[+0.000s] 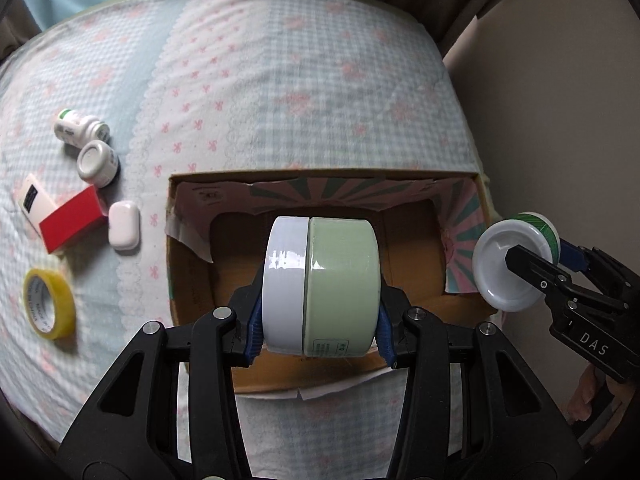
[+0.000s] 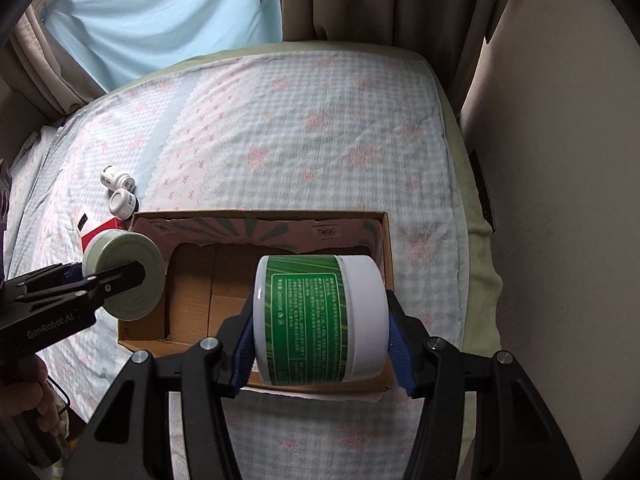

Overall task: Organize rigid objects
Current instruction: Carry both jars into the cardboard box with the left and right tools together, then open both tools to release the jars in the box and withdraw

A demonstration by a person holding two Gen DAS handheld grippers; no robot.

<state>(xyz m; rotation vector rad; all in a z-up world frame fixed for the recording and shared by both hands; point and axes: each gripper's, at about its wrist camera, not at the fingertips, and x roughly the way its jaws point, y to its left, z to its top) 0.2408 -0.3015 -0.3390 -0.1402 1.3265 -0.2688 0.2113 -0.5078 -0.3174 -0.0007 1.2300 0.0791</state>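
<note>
My left gripper (image 1: 320,320) is shut on a pale green jar with a white lid (image 1: 322,284), held sideways above the open cardboard box (image 1: 176,248). It also shows in the right wrist view (image 2: 128,280). My right gripper (image 2: 320,344) is shut on a white jar with a green label (image 2: 320,320), held sideways over the box (image 2: 384,264). That jar shows at the box's right edge in the left wrist view (image 1: 512,264).
On the bedspread left of the box lie two small white bottles (image 1: 82,126) (image 1: 98,162), a red and white carton (image 1: 60,218), a white case (image 1: 124,224) and a yellow tape roll (image 1: 48,306). A wall stands at the right (image 2: 560,200).
</note>
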